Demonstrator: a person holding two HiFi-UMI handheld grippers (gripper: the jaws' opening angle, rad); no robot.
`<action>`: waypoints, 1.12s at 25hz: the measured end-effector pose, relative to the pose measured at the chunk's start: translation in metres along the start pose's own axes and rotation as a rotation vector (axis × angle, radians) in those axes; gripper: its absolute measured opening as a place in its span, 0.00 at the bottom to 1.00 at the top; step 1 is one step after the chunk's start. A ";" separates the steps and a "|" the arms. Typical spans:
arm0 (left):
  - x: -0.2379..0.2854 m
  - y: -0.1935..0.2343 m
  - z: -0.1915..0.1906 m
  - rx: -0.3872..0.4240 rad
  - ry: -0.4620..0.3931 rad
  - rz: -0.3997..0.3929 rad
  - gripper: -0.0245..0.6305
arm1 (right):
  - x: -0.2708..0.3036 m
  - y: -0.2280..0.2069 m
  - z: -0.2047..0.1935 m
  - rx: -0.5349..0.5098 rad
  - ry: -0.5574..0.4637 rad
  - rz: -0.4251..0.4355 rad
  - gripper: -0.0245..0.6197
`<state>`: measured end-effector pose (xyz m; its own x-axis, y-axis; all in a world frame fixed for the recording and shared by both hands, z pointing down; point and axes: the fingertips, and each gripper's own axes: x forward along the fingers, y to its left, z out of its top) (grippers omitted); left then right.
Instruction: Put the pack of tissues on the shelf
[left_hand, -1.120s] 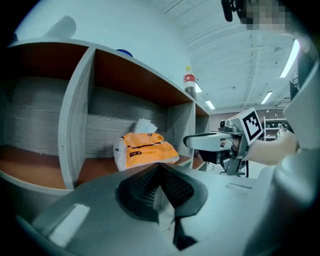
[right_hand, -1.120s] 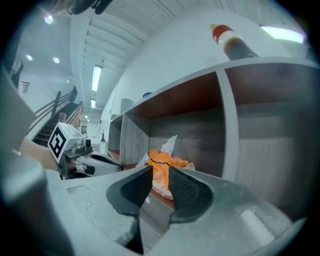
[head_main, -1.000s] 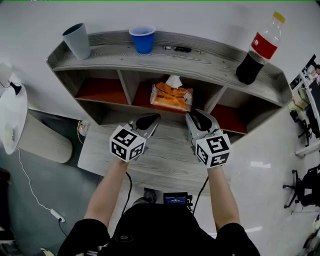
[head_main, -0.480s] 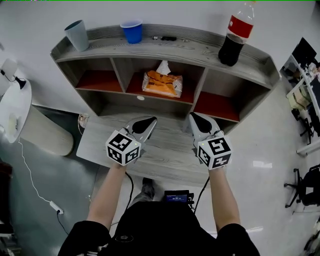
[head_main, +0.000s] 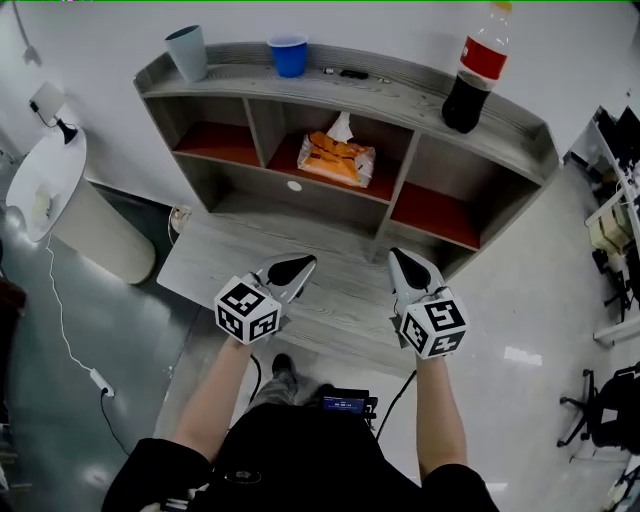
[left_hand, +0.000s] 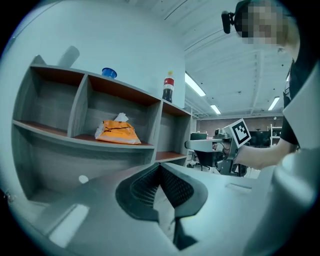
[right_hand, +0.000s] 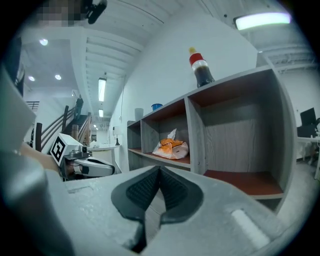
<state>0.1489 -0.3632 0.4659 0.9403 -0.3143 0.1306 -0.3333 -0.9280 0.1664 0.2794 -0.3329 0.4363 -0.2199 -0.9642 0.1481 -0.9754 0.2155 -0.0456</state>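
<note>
Holding left gripper (head_main: 298, 265) & right gripper (head_main: 405, 262) pressed together, empty. Seeing tissue pack (head_main: 337, 158) in mid box of shelf (head_main: 400, 92); prob. done, so best backing off slow, no bumping.

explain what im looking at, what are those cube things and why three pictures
A person holds a two-jaw gripper in each hand; the marker cubes are part of them. One picture comes from a camera on the person's head, looking down at the left gripper and right gripper over a grey desk. The other two come from cameras riding on the grippers. Both have their jaws together, holding nothing. The orange pack of tissues lies in the shelf's middle compartment; a grey cup, blue cup and cola bottle stand on top.
</note>
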 end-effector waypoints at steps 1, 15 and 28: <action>-0.003 -0.001 -0.002 -0.008 0.000 0.005 0.04 | -0.002 0.001 -0.002 0.008 -0.001 0.003 0.05; -0.058 0.003 -0.012 -0.018 -0.027 -0.034 0.04 | -0.016 0.049 -0.021 0.056 -0.025 -0.006 0.05; -0.136 0.009 -0.039 -0.034 -0.026 -0.109 0.04 | -0.030 0.143 -0.032 0.027 0.021 -0.073 0.05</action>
<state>0.0148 -0.3210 0.4880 0.9723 -0.2178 0.0847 -0.2311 -0.9497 0.2111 0.1465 -0.2678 0.4569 -0.1487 -0.9737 0.1725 -0.9883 0.1401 -0.0610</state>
